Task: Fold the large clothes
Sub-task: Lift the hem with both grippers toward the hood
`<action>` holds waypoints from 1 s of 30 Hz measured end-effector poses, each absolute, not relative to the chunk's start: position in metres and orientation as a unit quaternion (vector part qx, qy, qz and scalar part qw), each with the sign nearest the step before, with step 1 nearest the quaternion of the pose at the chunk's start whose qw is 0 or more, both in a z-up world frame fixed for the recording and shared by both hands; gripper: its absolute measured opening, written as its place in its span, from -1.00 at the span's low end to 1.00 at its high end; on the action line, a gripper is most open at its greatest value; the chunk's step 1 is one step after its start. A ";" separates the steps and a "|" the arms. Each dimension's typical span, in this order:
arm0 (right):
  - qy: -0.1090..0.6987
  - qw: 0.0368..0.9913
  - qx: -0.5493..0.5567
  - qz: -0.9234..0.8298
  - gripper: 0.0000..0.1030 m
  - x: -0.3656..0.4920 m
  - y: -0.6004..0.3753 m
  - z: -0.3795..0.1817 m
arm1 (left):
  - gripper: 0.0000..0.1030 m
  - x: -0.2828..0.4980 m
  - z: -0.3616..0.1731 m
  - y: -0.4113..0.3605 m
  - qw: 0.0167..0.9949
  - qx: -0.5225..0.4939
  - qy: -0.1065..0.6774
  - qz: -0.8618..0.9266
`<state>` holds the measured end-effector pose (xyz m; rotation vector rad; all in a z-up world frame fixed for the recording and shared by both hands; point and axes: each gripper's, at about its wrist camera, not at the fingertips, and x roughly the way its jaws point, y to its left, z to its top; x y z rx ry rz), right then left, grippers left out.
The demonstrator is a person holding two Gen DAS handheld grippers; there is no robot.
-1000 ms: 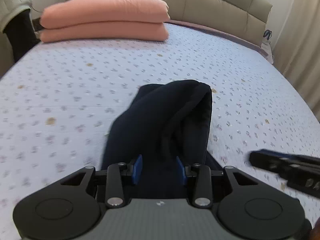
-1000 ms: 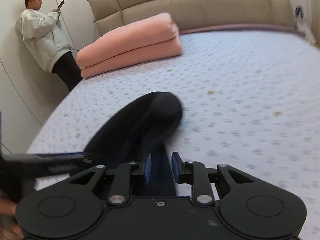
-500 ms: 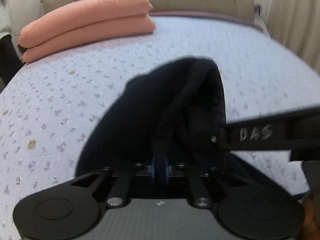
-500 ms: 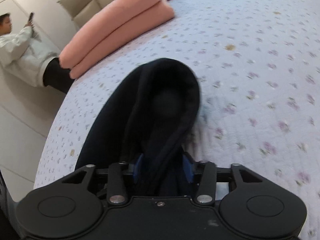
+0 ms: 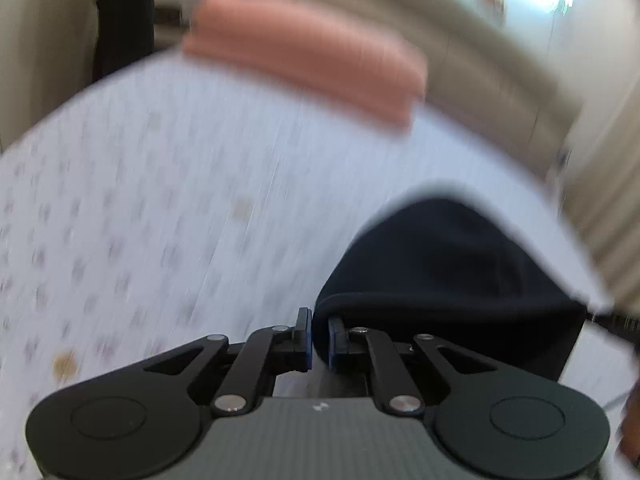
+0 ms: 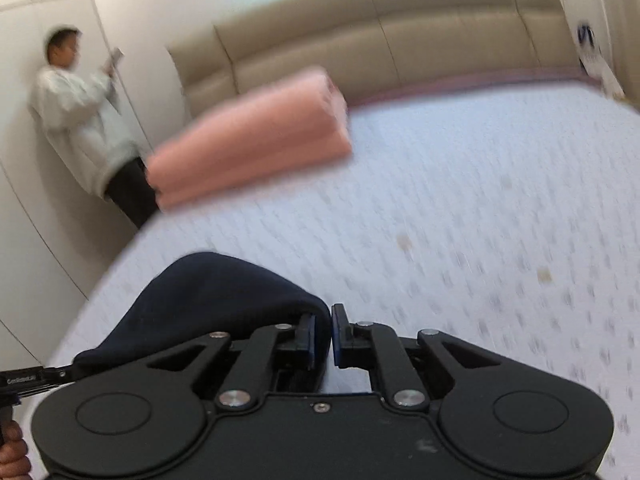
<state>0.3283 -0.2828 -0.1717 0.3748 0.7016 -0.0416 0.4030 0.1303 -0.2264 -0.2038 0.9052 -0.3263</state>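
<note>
A dark navy garment (image 5: 440, 272) hangs stretched between my two grippers above the flowered bed sheet (image 5: 160, 200). In the left wrist view my left gripper (image 5: 319, 336) pinches the garment's left end between its blue pads, and its jaws are opening slightly. The cloth runs off to the right from there. In the right wrist view my right gripper (image 6: 322, 338) is shut on the other end of the garment (image 6: 208, 300), which drapes away to the left. Part of the left gripper's frame (image 6: 28, 382) and a hand (image 6: 12, 452) show at that view's left edge. Both views are blurred.
A folded pink blanket (image 6: 248, 152) lies at the head of the bed, below the beige padded headboard (image 6: 400, 40). A person (image 6: 76, 120) in a pale top stands against the white wall left of the bed. Curtains (image 5: 600, 184) hang to the right.
Both pairs of jaws have closed on the dark garment. The grippers have moved apart sideways, so the bunched cloth is now pulled out between them. Both cameras swung outward.
</note>
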 end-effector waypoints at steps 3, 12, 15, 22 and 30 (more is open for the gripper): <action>0.431 0.888 0.157 -0.032 -0.61 0.329 -0.278 -0.219 | -0.27 0.389 -0.248 0.128 0.868 -0.031 0.475 -0.140; 0.402 0.901 0.163 -0.010 0.03 0.291 -0.302 -0.190 | -0.18 0.388 -0.194 0.167 0.905 -0.068 0.395 -0.143; 0.369 0.920 0.132 -0.003 -0.08 0.320 -0.285 -0.176 | -0.18 0.411 -0.177 0.133 0.911 -0.071 0.360 -0.189; 0.379 0.918 0.117 -0.006 -0.61 0.399 -0.229 -0.215 | -0.23 0.482 -0.241 0.045 0.864 -0.059 0.440 -0.236; 0.412 0.904 0.110 -0.001 -0.69 0.402 -0.235 -0.239 | -0.70 0.479 -0.257 0.074 0.863 -0.089 0.439 -0.235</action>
